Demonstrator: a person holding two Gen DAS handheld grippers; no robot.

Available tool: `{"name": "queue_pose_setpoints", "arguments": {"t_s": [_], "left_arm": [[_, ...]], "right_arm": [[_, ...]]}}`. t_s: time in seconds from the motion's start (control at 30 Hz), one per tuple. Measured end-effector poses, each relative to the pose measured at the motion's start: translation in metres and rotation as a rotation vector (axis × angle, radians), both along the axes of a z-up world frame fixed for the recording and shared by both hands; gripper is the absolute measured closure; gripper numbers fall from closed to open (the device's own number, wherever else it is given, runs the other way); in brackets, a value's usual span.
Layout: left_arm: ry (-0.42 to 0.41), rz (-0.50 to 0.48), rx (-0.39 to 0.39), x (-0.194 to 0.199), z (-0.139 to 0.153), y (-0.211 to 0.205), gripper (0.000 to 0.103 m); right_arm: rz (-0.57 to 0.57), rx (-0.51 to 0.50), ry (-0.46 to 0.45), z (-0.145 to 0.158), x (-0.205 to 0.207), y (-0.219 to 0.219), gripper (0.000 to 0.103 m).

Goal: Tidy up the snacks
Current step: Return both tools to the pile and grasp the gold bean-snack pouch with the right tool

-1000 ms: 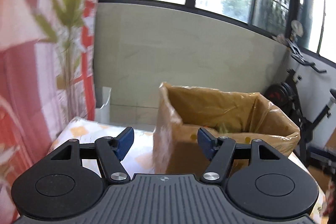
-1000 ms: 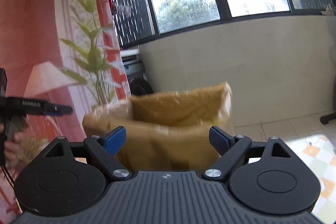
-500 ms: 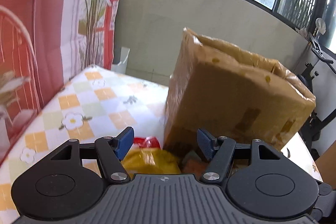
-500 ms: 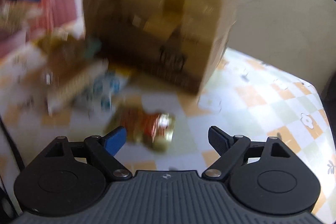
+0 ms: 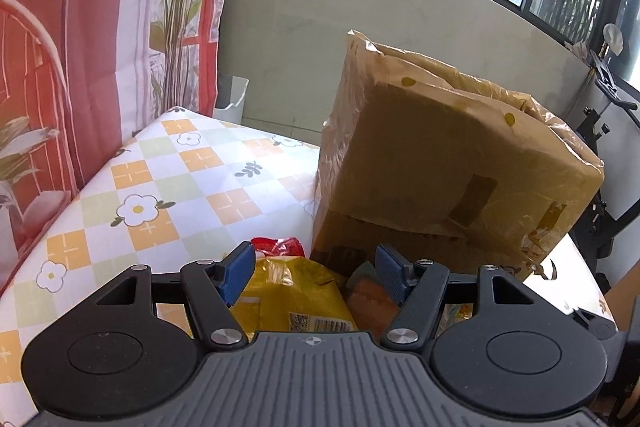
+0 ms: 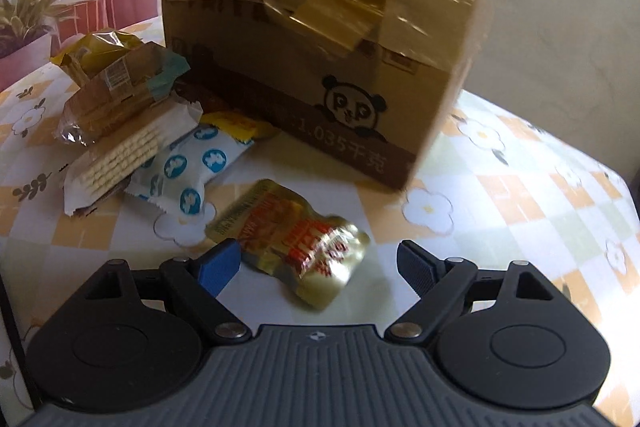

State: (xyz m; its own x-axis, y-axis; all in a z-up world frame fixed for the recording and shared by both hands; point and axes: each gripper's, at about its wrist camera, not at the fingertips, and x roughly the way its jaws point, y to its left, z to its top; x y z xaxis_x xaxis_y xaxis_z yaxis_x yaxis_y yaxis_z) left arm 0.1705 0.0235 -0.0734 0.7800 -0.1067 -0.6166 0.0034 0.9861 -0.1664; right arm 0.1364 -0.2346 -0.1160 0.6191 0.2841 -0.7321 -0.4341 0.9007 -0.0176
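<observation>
1. Left tongs (image 5: 314,277) stand apart and empty at the lower centre of their view, over a yellow bag (image 5: 288,297).
2. Right tongs (image 6: 318,263) also stand apart, with a gold packet (image 6: 296,241) on the counter (image 6: 520,195) between them, unclamped.
3. Other snacks are piled at the left, beside the box (image 6: 320,39).
4. Risk: the glossy packet may slip or crush when pinched.
5. The box shows a panda logo and "1.035千克".

1 cardboard box (image 6: 320,27), approx 6 snack packs (image 6: 296,239), 2 claws (image 6: 318,263).
</observation>
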Motion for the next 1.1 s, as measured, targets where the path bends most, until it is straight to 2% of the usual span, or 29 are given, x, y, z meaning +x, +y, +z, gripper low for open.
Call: {"name": "queue_pose_setpoints", "arguments": {"t_s": [0.17,0.3,0.57,0.67,0.77,0.9,1.1], "left_arm": [[0.004,-0.010,0.001,-0.002,-0.003,-0.004,0.034],[0.005,-0.020,0.014,-0.003,-0.005,-0.007,0.034],[0.023,-0.026,-0.007,-0.003,-0.012,-0.005,0.034],[0.030,-0.031,-0.011,-0.001,-0.015,-0.006,0.034],[0.034,-0.037,-0.010,-0.001,-0.017,-0.009,0.034],[0.037,-0.041,-0.007,-0.002,-0.019,-0.009,0.034],[0.045,-0.019,-0.022,-0.003,-0.023,-0.001,0.034]], "right_arm": [[0.055,0.022,0.014,-0.003,0.015,0.007,0.016],[0.055,0.088,0.082,-0.005,0.032,0.002,0.014],[0.006,0.064,0.167,0.004,0.021,0.016,0.014],[0.023,0.072,0.188,0.006,0.014,0.021,0.015],[0.040,0.048,0.151,0.005,0.011,0.025,0.024],[0.018,0.075,0.104,0.002,0.016,0.022,0.034],[0.057,0.100,0.045,-0.004,0.004,0.008,0.035]]}}
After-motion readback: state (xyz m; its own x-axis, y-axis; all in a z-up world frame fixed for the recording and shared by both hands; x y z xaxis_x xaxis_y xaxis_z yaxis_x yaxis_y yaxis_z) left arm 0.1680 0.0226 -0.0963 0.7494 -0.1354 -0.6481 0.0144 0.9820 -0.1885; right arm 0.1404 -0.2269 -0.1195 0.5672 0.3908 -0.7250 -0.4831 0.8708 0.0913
